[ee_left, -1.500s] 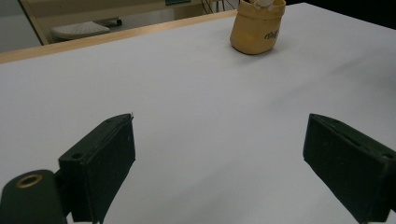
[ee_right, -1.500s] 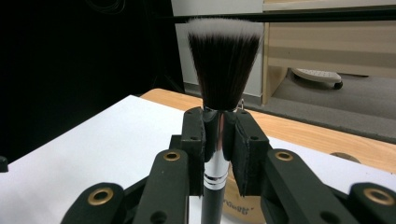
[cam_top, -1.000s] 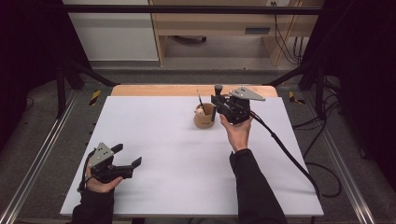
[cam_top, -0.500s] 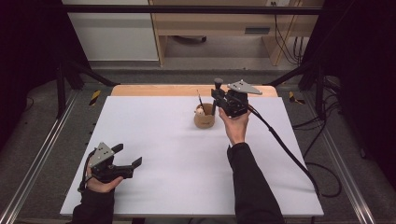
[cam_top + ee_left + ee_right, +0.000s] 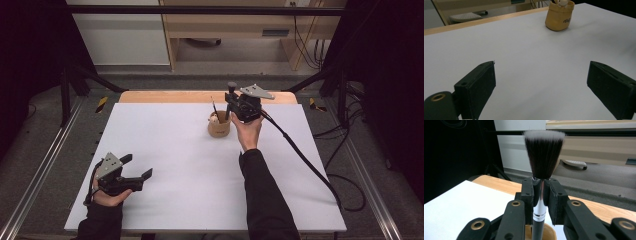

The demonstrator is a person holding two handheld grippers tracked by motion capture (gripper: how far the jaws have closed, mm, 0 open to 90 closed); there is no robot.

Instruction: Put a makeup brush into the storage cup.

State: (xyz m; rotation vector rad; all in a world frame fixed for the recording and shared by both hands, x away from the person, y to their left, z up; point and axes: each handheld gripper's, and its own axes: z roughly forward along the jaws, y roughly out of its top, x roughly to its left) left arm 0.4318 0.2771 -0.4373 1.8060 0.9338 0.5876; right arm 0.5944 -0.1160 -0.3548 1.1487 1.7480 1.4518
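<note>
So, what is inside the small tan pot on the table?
In the tan pot stand a thin dark stick and something pale. The right gripper holds a makeup brush upright over it. The pot's bottom is hidden.

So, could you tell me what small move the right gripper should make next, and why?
Probably lower the brush straight down: the right gripper is shut on its handle, bristles up, with the cup right beneath its lower end.

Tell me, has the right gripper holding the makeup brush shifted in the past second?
Yes. The right gripper drifted slightly away from the person, toward the far wooden table edge, staying beside the tan fabric cup.
</note>
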